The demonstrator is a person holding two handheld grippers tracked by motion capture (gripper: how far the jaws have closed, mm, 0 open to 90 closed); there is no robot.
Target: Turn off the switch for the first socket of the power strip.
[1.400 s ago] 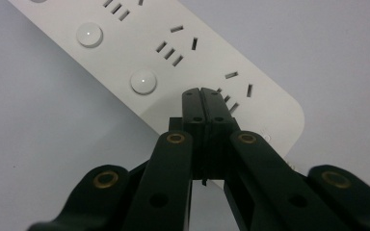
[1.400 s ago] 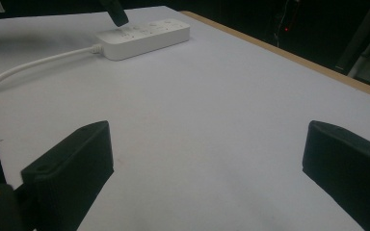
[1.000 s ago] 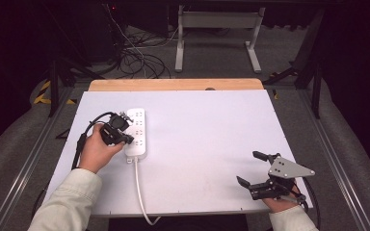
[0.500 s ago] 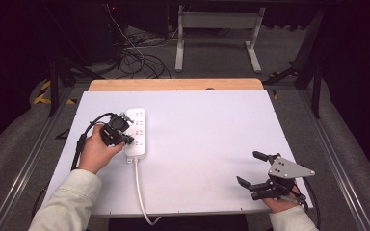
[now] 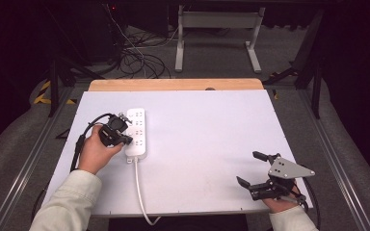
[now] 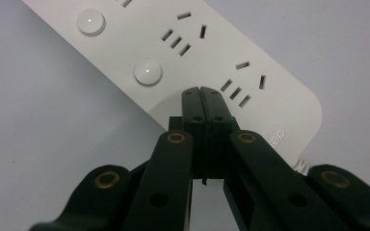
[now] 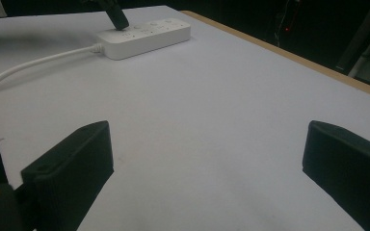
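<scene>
A white power strip [image 5: 136,133] lies on the white table [image 5: 207,139] at the left, its cable [image 5: 138,187] running off the front edge. My left gripper [image 5: 126,139] is shut with nothing between its jaws, its tips over the strip's near end. In the left gripper view the closed tips [image 6: 203,92] sit on the power strip [image 6: 188,57], next to a round button [image 6: 148,72] and the last sockets. My right gripper [image 5: 254,169] rests open near the front right corner. Its two fingers [image 7: 72,159] stand wide apart over the bare table, with the power strip [image 7: 147,34] far off.
A wooden strip [image 5: 173,84] edges the table's far side. Beyond it on the dark floor lie tangled cables [image 5: 139,60] and a metal stand [image 5: 217,29]. Metal rails [image 5: 29,163] run along both sides of the table.
</scene>
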